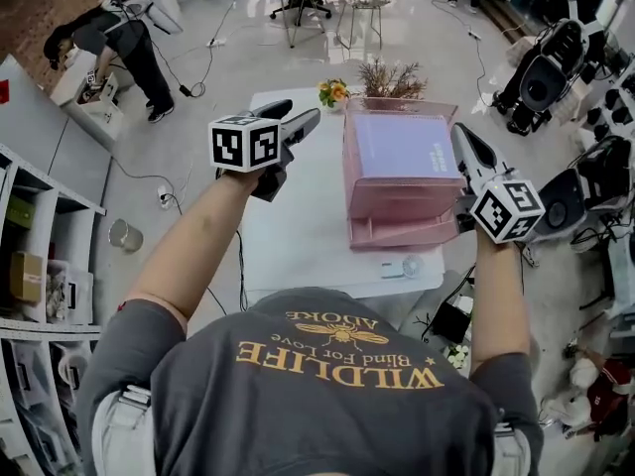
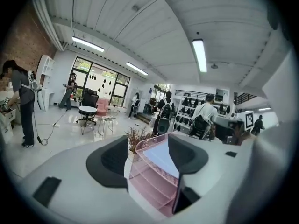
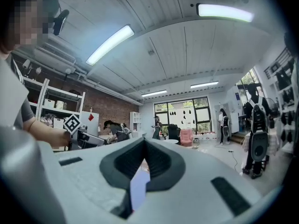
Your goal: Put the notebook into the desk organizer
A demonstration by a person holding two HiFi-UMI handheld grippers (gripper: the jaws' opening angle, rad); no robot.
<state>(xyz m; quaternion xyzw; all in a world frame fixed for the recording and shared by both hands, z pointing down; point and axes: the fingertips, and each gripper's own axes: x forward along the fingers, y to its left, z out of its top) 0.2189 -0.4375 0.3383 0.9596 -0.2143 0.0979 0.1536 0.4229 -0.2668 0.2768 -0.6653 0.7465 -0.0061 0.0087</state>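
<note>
The pink desk organizer stands on the white table. A lavender notebook lies flat in its top tier. My left gripper hovers above the table just left of the organizer, open with nothing between its fingers. In the left gripper view the organizer and the notebook show through the gap of the left gripper. My right gripper is at the organizer's right side, shut, its tips meeting. In the right gripper view the right gripper has a strip of the notebook showing below the closed tips.
A small flower pot and a dried plant stand behind the organizer. A small white item lies near the table's front edge. Shelves are at the left. A person bends over at the far left.
</note>
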